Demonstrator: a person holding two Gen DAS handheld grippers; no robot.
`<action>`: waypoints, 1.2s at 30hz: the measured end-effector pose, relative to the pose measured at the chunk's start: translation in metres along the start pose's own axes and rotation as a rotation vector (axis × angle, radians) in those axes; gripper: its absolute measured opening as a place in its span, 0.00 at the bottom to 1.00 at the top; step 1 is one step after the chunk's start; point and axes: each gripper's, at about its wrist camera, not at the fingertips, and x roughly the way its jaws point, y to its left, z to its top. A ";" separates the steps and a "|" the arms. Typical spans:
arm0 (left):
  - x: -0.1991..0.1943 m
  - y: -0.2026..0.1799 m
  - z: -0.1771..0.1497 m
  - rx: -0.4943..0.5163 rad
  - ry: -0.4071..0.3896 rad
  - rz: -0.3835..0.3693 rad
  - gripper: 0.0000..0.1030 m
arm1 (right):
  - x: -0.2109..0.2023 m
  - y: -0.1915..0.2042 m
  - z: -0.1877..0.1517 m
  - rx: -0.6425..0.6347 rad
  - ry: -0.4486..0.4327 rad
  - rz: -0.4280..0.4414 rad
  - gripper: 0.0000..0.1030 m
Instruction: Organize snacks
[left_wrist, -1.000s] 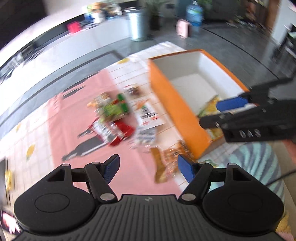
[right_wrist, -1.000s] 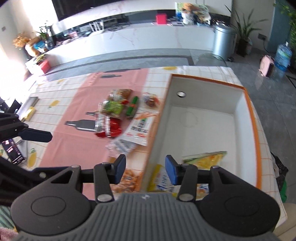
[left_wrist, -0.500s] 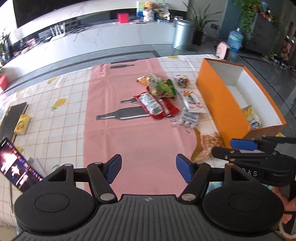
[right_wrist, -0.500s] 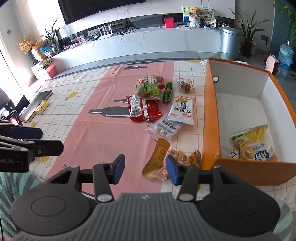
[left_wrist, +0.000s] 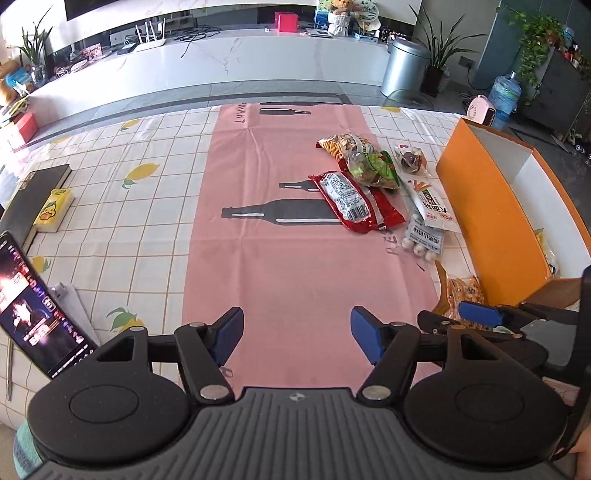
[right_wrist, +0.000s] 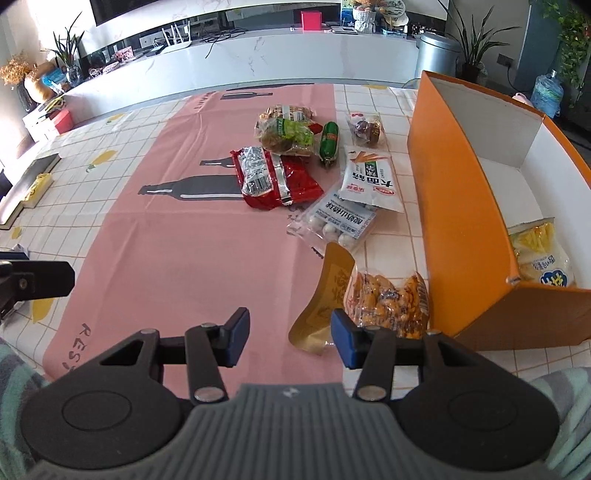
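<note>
We are inspecting a sorting job in progress, taking the orange box (right_wrist: 458, 206) as our landmark. At least 1 yellow packet (right_wrist: 543, 258) is already lying inside the box at its near end. 7 snacks are waiting on the tablecloth (right_wrist: 177, 236) to the left of the box. Among them are a bag of orange nuts (right_wrist: 388, 299) just beside its near corner, a clear pack of white balls (right_wrist: 340, 221), a white packet (right_wrist: 369, 181), a red bag (right_wrist: 273, 177), a green sausage (right_wrist: 330, 139) and 2 more bags towards the far end.

The left gripper (left_wrist: 295, 334) is standing wide apart over the pink runner, holding nothing, well left of the box. The right gripper (right_wrist: 288, 338) is empty too, its jaws are closing with nothing between them, and its right pad is hanging just in front of the nut bag.

We are judging the step as the approach to the next pickup, most likely the nut bag. That is calling for the right gripper to straddle the bag, clamp, then lift it over the box wall.

The box's far right side is cut off in both views. Part of the packet inside is hidden behind the wall, so we cannot count the contents. The packet labels are too small to read.
</note>
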 end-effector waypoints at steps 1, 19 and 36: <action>0.002 0.000 0.003 -0.001 0.000 -0.004 0.76 | 0.004 0.001 0.002 -0.006 0.004 -0.010 0.42; 0.049 0.005 0.023 0.021 0.059 -0.125 0.69 | 0.040 0.006 0.040 -0.009 0.055 0.103 0.00; 0.099 -0.055 0.015 0.083 0.150 -0.419 0.57 | 0.026 -0.046 0.075 -0.102 0.153 0.101 0.27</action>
